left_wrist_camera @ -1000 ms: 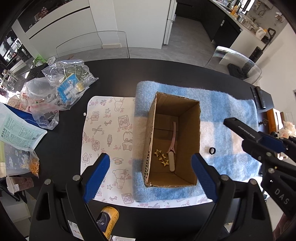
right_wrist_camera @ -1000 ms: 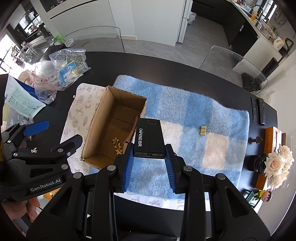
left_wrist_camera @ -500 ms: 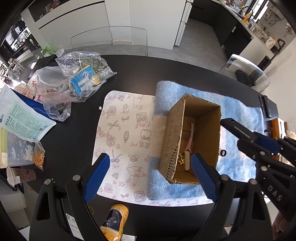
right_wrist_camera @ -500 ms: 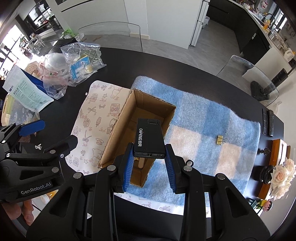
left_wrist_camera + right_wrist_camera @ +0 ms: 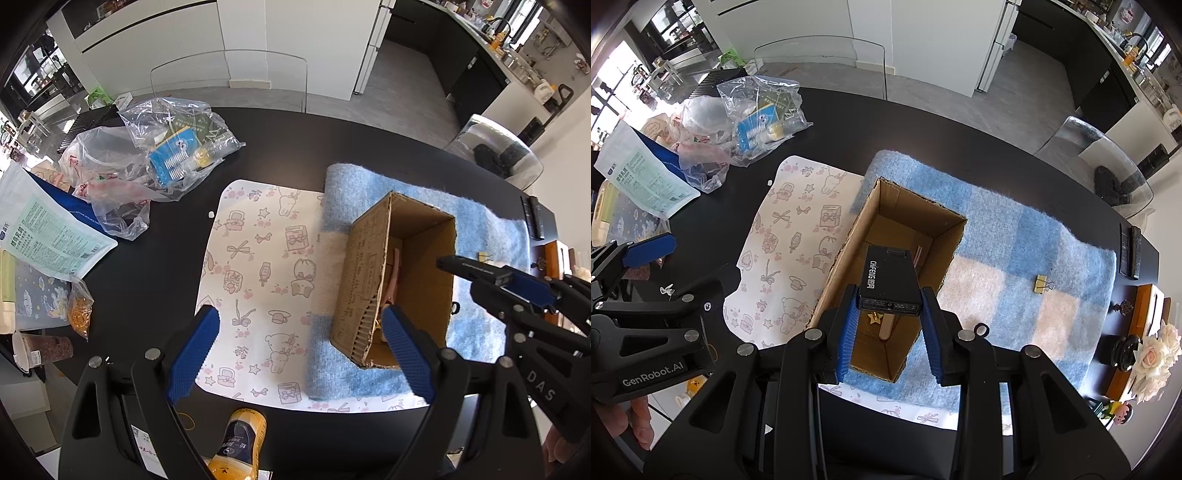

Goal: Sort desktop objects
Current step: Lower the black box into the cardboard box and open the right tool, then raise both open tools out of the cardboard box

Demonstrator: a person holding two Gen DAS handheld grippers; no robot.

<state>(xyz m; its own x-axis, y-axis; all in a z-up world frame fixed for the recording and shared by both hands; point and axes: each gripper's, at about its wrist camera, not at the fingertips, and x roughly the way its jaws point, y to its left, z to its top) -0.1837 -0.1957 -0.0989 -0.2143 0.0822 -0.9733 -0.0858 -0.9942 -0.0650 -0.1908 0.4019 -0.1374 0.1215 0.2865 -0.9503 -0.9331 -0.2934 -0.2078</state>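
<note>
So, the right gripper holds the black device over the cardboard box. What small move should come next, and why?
Probably lower it a little, then open. The right gripper grips the black device above the open cardboard box, and the device has not yet reached the floor, where a star charm lies.

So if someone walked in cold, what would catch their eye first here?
Probably the black device clamped in the right gripper, poised over the open cardboard box on the blue checked towel. Next, the left gripper hanging open over the cartoon-print sheet.

Cardboard box (image 5: 923, 221) on blanket (image 5: 1027, 236), patterned sheet (image 5: 790, 236) left of it.
</note>
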